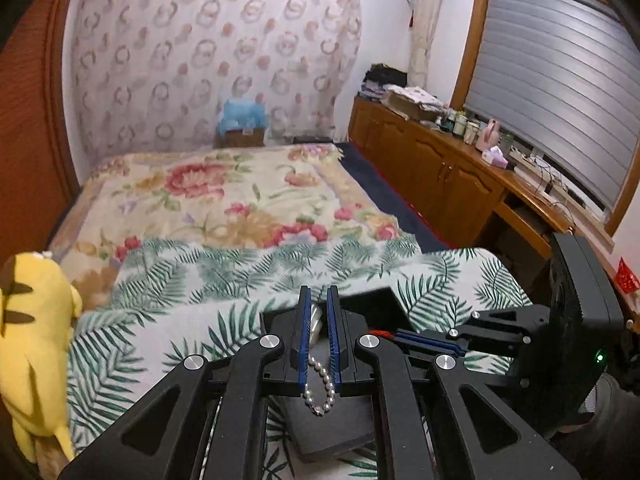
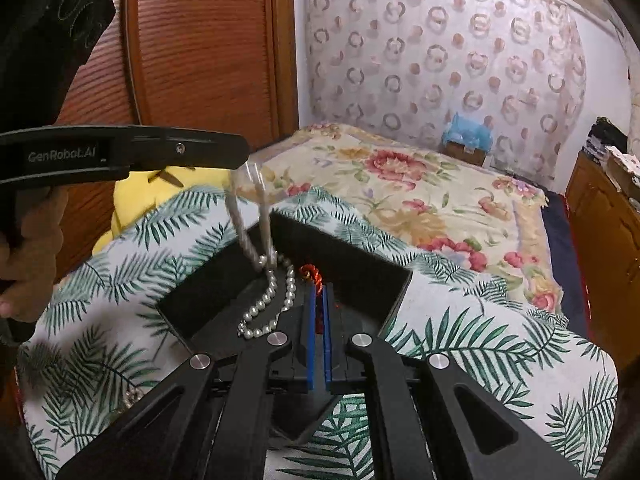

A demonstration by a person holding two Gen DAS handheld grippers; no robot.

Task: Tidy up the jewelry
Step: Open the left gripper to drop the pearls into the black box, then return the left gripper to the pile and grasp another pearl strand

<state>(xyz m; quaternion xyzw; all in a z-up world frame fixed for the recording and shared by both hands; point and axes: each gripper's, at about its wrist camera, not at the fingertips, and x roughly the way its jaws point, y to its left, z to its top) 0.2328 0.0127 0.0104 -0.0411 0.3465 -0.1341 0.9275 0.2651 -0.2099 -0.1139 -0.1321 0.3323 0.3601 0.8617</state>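
Left gripper [image 1: 319, 320] clenched on pearl strand [image 2: 266, 300], lifted with lower loop trailing into black box [image 2: 360, 276] mid-bedspread [image 2: 460, 320]. Right gripper [image 2: 319, 320] pinched on red cord piece [image 2: 314, 274] inside same box.

Glossy, smooth beads are gleaming on the pearl necklace [image 2: 266, 300], catching the light against the matt black tray [image 2: 360, 276]. The red cord [image 2: 314, 276] beside it is looking shiny and twisted. On the right gripper [image 2: 319, 300], matt black plastic arms are showing brushed metal pivot caps and blue ribbed pads. The left gripper [image 1: 319, 320] is wearing the same finish. Beneath, the fern-print cloth [image 2: 460, 320] is lying soft and woven, and the wooden wardrobe door [image 2: 192, 48] is glowing, ridged and varnished.
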